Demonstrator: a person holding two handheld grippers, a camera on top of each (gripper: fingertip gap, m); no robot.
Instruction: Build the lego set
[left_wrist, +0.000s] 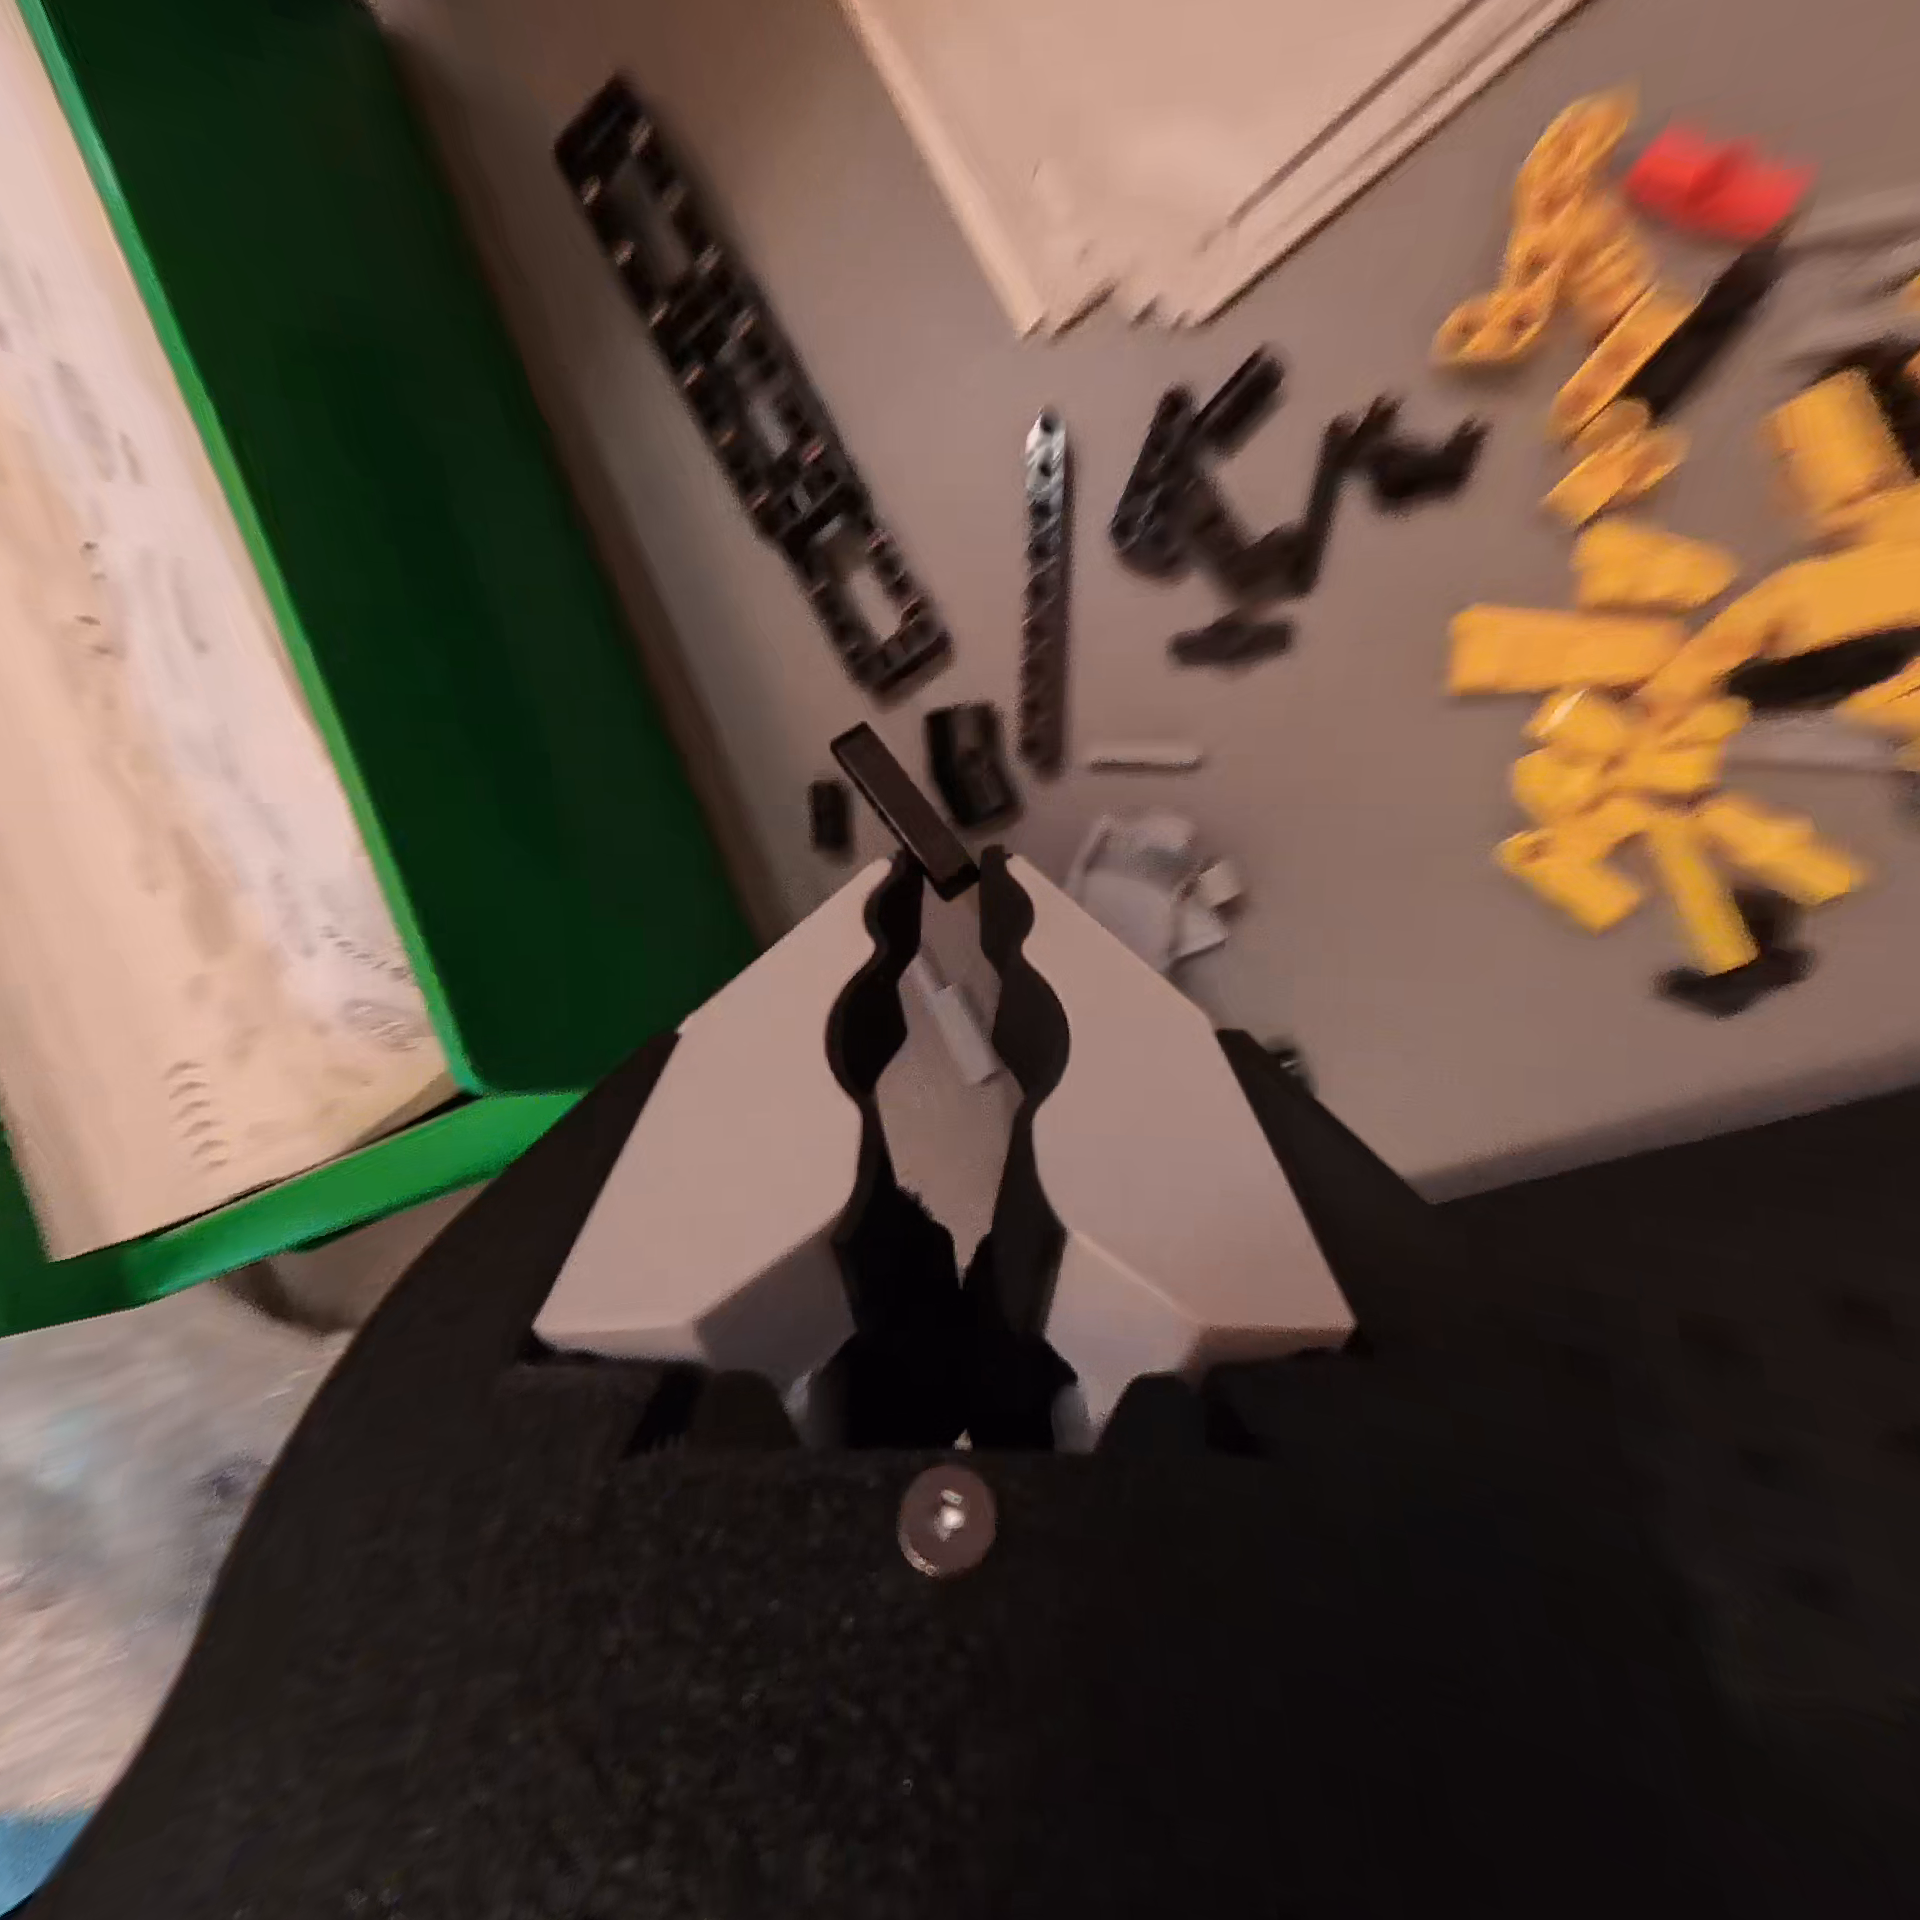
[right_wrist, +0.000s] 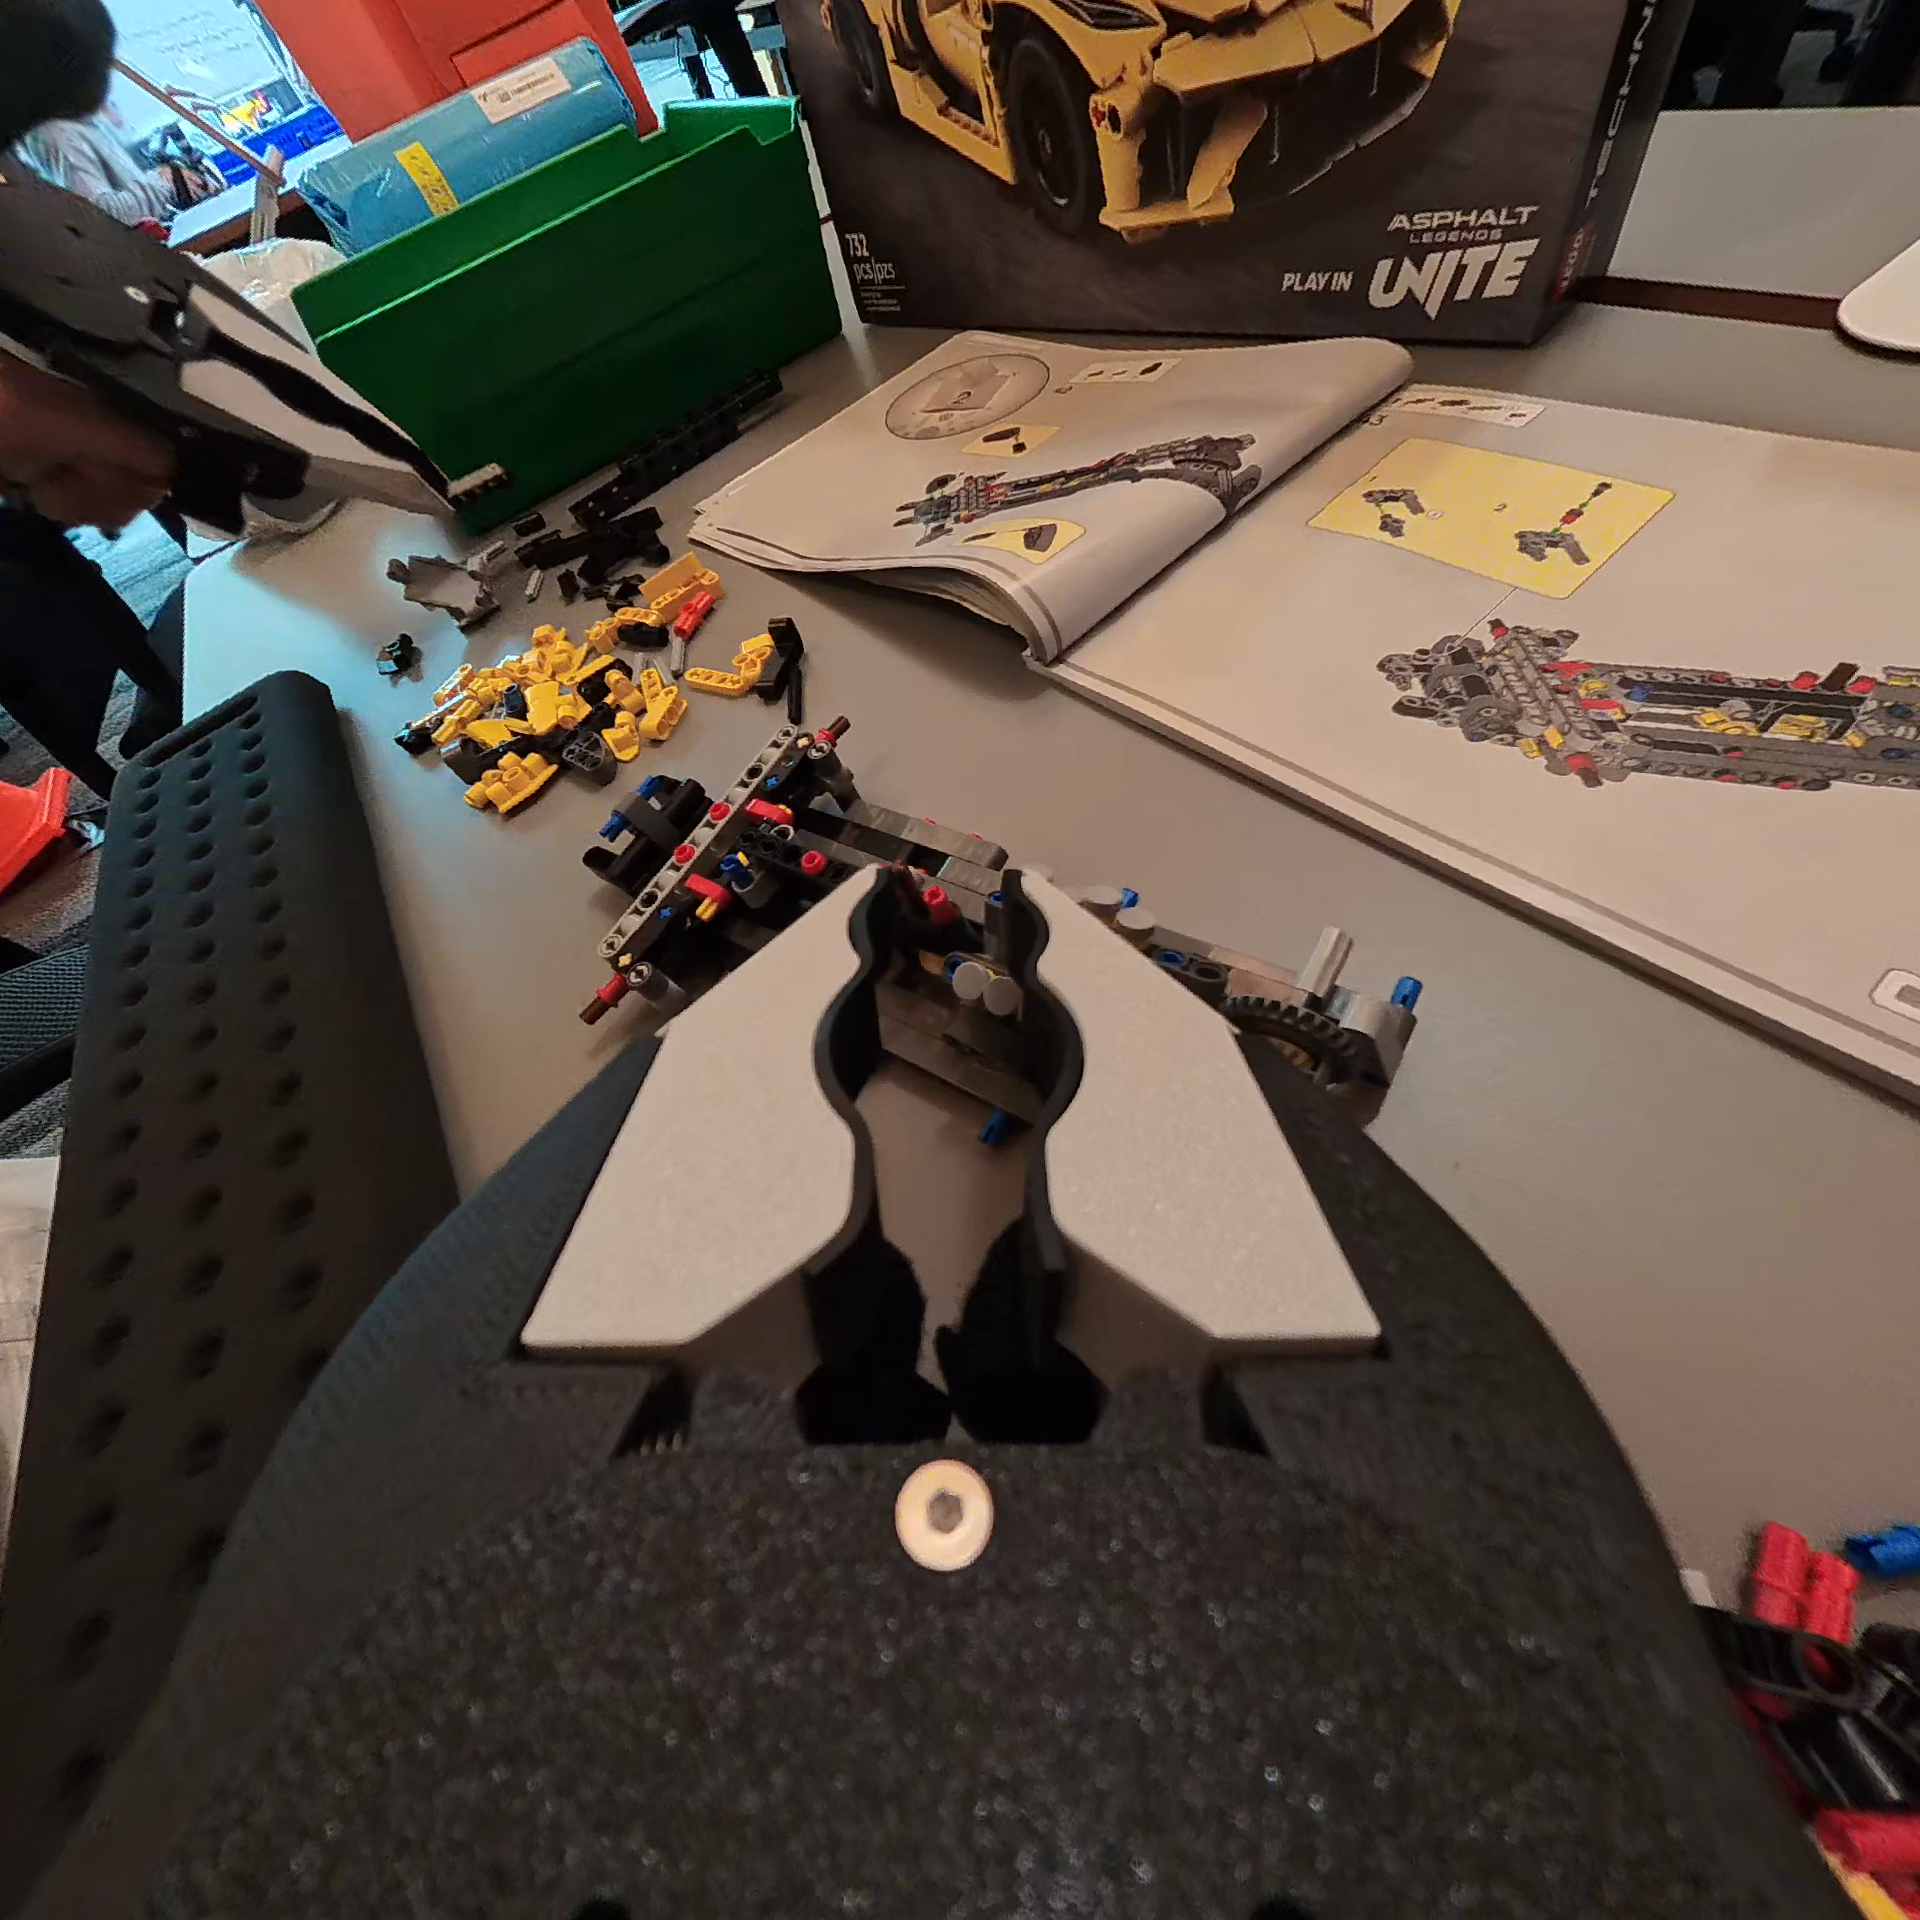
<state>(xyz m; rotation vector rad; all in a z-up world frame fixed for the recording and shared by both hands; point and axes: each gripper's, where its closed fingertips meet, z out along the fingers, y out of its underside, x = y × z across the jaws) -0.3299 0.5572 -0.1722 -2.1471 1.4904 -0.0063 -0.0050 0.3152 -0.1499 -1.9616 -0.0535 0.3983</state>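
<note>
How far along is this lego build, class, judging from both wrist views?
Done: a partly built chassis lies on the table, the right gripper around its near end. In hand: the left gripper pinches a small black piece. Left: loose yellow parts and black parts remain unsorted, so most remains.

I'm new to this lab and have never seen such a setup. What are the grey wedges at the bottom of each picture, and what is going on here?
Each picture comes from a camera on a hand-held gripper, looking along its jaws. The left gripper is shut on a small black piece, above loose black parts and yellow parts. The right gripper hovers at the half-built chassis, not clearly gripping it. On the table lie an open instruction booklet, a green bin and the set's box.
</note>
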